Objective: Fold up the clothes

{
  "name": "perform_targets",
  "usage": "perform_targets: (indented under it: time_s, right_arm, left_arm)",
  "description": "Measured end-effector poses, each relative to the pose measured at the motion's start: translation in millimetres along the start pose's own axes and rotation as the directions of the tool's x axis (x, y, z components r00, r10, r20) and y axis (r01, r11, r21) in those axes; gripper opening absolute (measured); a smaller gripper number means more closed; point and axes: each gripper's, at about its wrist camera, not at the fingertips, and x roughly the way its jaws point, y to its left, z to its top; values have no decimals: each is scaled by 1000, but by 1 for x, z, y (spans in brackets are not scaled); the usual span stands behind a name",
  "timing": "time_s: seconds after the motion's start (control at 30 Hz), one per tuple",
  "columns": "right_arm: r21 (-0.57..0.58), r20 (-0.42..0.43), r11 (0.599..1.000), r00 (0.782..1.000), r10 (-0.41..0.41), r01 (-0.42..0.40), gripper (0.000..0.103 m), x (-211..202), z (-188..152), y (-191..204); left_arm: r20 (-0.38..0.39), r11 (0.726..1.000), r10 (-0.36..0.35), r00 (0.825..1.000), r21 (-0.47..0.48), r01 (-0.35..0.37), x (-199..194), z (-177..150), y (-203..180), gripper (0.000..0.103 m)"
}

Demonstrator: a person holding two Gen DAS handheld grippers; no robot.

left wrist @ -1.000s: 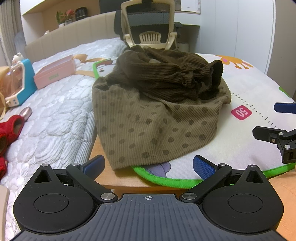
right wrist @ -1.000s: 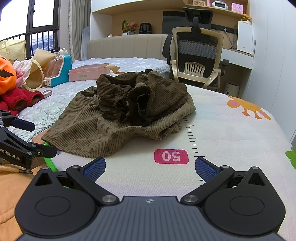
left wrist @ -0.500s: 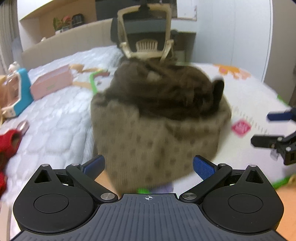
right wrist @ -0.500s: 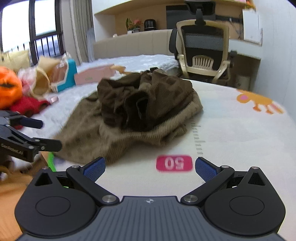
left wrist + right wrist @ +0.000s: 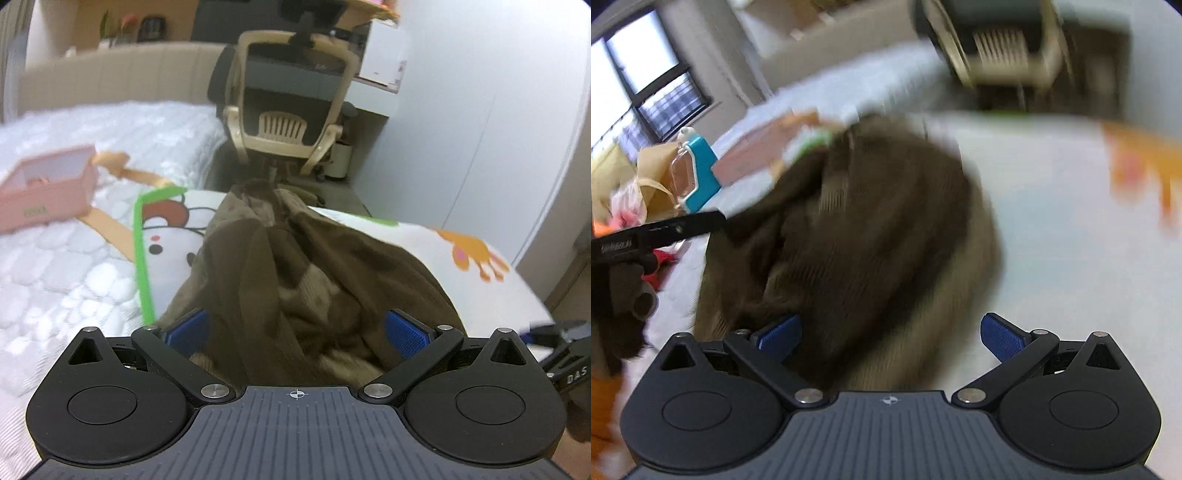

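The garment (image 5: 306, 280) lies in a crumpled brown heap on the mat (image 5: 417, 243), which covers the bed (image 5: 66, 266). It is not yet spread flat.

Step in hand (judged): take hold of the heap so it can be opened out before any fold is made.

1. Seek a hem or edge, not the bunched middle. A pinch in the middle would probably lift several layers at once.
2. Set the two grippers well apart on the same edge, so the cloth can be drawn taut between them.
3. Lift only enough to free the layers; the corduroy looks thick and likely to cling to itself.

Pose: the left gripper (image 5: 295, 332) is low over the near side of the heap, fingers spread wide, with cloth between them but not pinched. The right gripper (image 5: 890, 332) is likewise spread and holds nothing; its left pad is just beside the cloth (this view is blurred, so contact cannot be confirmed). Both point along the mat toward the chair (image 5: 288, 103).
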Motion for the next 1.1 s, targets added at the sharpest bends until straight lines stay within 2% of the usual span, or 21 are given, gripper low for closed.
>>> perform_targets:
  time_s: [0.07,0.13,0.23,0.33,0.4,0.47,0.53,0.6,0.7,0.77,0.9,1.0,1.1]
  right_arm:
    - [-128,122,987,990,-77,92,103,8,24,13]
    - [-153,163,985,985,-60,85,103,31,50,13]
    - [-85,71,996,997,19,-13,103,91,80,-1]
    - [-18,-15,1000,1000,9,-10,103,137,87,-16]
    - [39,-63,999,998,20,-18,103,153,83,-26]
    - [70,-43,997,998,35,-32,103,153,80,-29]
    - [75,-68,996,997,44,-39,103,154,82,-30]
    - [23,-89,999,995,43,-41,103,153,82,-26]
    - [-43,-69,999,998,16,-19,103,145,72,-15]
    - [-89,-71,996,997,-1,-5,103,137,63,-8]
    - [-134,-110,991,994,0,-15,103,103,35,-2]
    - [-156,-126,988,992,-11,-9,103,67,3,-6]
    - [-117,-101,993,994,-39,27,103,29,-23,-12]
  left_arm:
    - [-5,997,-46,999,-65,45,13,9,20,103]
    - [-32,990,-66,997,-123,62,37,20,38,103]
    - [-67,986,-39,997,-165,27,72,29,58,103]
    - [-125,980,-33,992,-200,7,98,22,73,103]
    - [-163,978,-34,986,-206,0,107,12,80,103]
    - [-194,981,-24,981,-194,-14,114,2,85,103]
    - [-206,983,-18,978,-183,-20,118,0,85,103]
    - [-211,983,-11,977,-182,-28,117,3,84,103]
    - [-190,985,-7,982,-168,-25,113,2,80,103]
    - [-184,993,-16,983,-118,-6,104,-2,71,103]
    - [-188,998,-59,981,-37,53,84,-13,49,103]
    - [-225,992,-123,967,13,129,65,-32,28,103]
    - [-235,989,-120,965,58,137,37,-46,8,103]
